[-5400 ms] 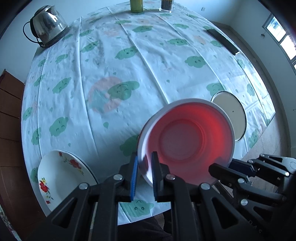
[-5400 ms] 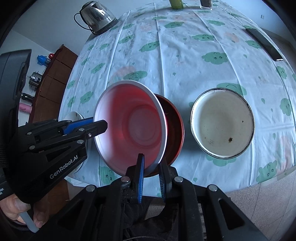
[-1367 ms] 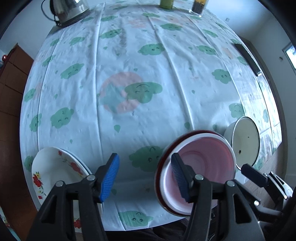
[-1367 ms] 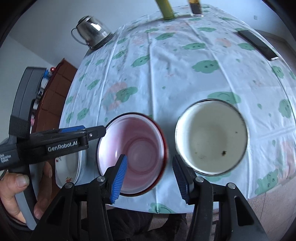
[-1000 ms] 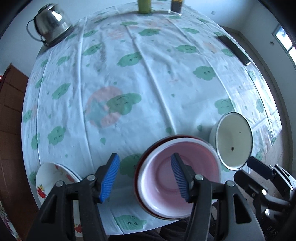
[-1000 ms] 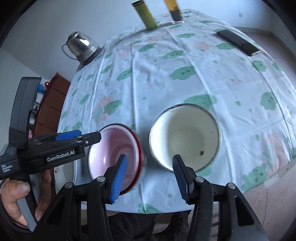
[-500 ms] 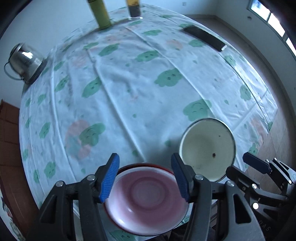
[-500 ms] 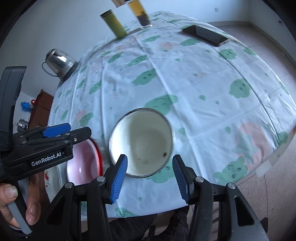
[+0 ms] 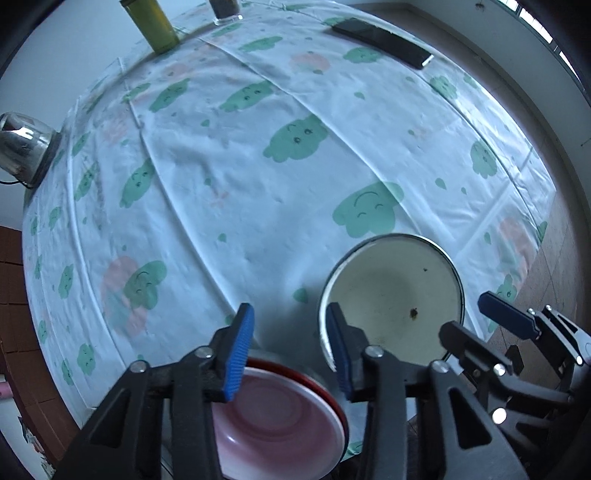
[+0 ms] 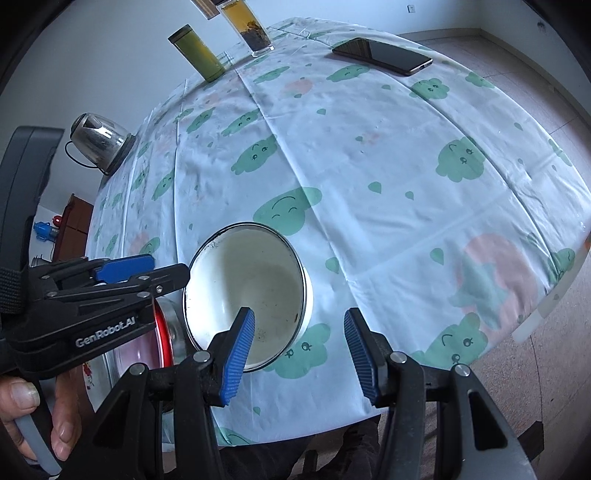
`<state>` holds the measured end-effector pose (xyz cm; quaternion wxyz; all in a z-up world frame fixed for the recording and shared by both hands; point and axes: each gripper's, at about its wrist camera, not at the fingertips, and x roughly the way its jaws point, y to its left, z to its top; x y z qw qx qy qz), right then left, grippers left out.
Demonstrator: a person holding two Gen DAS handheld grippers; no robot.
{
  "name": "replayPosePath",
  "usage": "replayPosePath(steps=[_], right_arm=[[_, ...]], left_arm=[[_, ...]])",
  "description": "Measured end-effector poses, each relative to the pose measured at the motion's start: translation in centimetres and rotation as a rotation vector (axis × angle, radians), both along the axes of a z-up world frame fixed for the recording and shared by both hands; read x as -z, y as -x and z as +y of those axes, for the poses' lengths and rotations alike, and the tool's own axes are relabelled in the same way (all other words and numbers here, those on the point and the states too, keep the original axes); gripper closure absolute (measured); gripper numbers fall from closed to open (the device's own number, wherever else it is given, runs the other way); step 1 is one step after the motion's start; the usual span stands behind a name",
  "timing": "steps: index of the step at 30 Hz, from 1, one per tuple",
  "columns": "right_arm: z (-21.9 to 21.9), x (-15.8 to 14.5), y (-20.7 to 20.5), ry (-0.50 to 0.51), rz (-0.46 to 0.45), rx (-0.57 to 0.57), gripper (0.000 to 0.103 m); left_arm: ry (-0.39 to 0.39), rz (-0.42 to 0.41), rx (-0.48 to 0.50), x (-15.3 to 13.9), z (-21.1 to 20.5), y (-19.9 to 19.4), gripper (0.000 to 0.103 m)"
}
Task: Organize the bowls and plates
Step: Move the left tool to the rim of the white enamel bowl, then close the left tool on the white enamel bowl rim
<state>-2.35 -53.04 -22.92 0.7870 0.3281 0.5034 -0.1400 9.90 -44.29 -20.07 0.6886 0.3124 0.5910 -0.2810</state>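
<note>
A cream enamel bowl (image 9: 393, 297) (image 10: 245, 291) sits near the table's front edge. Left of it a pink bowl (image 9: 275, 421) rests nested in a red-rimmed bowl (image 10: 166, 339). My left gripper (image 9: 291, 343) is open and empty, its right finger at the cream bowl's left rim, the pink bowl below it. My right gripper (image 10: 299, 347) is open and empty, its left finger over the cream bowl's near rim. A floral plate (image 10: 88, 373) shows partly behind the left gripper.
The table wears a white cloth with green clouds (image 9: 295, 136). A steel kettle (image 10: 98, 142) stands at the left, a green flask (image 10: 197, 57) and a glass of tea (image 10: 251, 27) at the back, a phone (image 10: 384, 55) at the back right.
Both grippers let go of the pink bowl, now nested in the red-rimmed one, and opened. Both have since swung right to the cream bowl.
</note>
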Motion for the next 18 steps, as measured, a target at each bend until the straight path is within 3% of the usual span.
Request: replayPosePath(steps=[9,13,18], right_arm=[[0.7,0.7,-0.6,-0.013,0.003,-0.020,0.068],[1.0,1.1,-0.7,-0.016,0.009,-0.023,0.078],[1.1,1.7,-0.7,-0.020,0.025,-0.026,0.078]], left_arm=[[-0.015,0.037,0.022,1.3,-0.7,0.4,0.087],[-0.027,0.051,0.027,2.1,-0.9,0.5,0.089],[-0.034,0.078,0.023,2.9,-0.8,0.4,0.091]])
